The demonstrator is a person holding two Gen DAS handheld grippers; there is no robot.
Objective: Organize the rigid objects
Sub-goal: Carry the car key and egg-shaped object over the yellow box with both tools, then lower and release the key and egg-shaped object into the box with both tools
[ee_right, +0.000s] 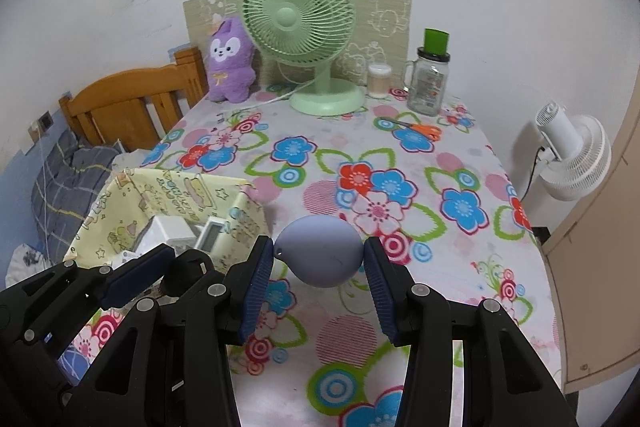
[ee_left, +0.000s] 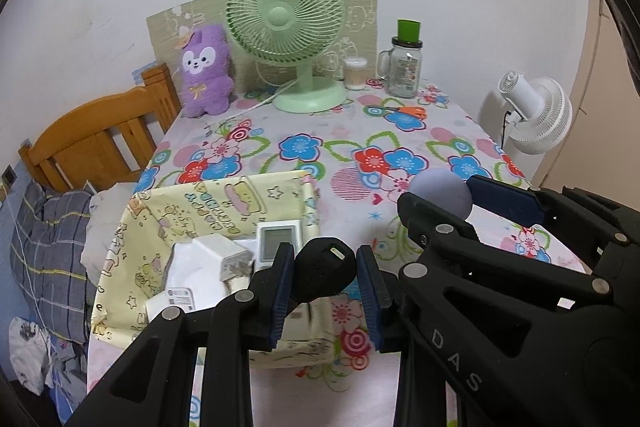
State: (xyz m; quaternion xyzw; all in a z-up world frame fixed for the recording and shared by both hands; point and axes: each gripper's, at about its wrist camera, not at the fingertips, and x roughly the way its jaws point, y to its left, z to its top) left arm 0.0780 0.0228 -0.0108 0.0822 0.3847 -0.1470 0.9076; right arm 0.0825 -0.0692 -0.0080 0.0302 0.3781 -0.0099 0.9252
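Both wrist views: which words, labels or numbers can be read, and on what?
"DAS": on the right gripper arm, left wrist view.
Yellow fabric box: upside-down printed lettering, not clearly readable.
White charger label: too small.
Glass jar label: blurred.
Remote screen: nothing readable.

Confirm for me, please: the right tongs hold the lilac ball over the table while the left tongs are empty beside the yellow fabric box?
Not quite: the left tongs aren't empty; the left wrist view shows them gripping a black object. The rest stands.
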